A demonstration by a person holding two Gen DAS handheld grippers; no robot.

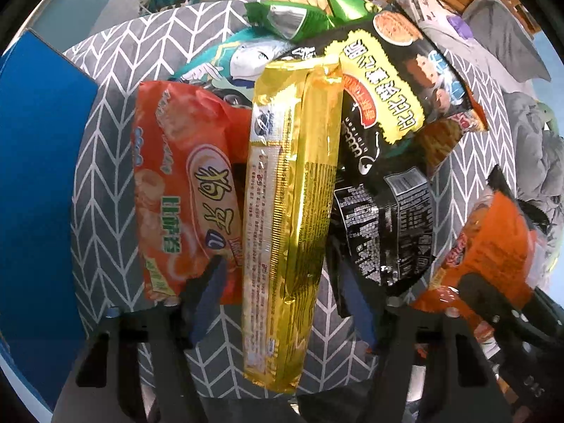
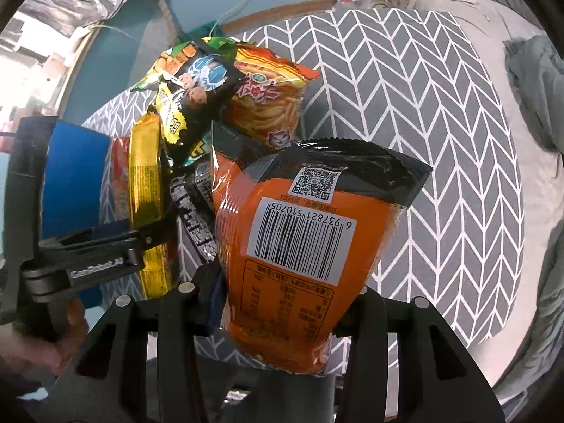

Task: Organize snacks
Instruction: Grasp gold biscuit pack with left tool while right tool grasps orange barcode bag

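Snacks lie heaped on a grey cushion point(image 2: 405, 105) with a white chevron pattern, directly ahead of both tools. The left gripper point(image 1: 278, 303) holds a long gold packet point(image 1: 292, 211) between its jaws; the packet runs lengthwise away from the tool, its near end low between the jaws, probably so that it can be lifted clear of the heap without dragging its neighbours. From the right wrist view the left tool's finger presses against the packet's side, so it reads as clamped. The right gripper point(image 2: 278, 313) is closed on an orange bag point(image 2: 299, 246), gripped near its lower end with the barcode side facing the camera and the black top seal pointing away; holding it by the end likely spares the contents from crushing.

Just left of the gold packet lies an orange-red bag point(image 1: 183, 190); just right of it, a black and yellow bag point(image 1: 384, 81) rests on a black packet point(image 1: 387, 225). A green bag point(image 1: 310, 10) sits at the far end of the heap. A blue box point(image 1: 38, 176) stands at the far left, beside the cushion; its interior is not visible, so its contents cannot be stated. It is judged the likely destination.
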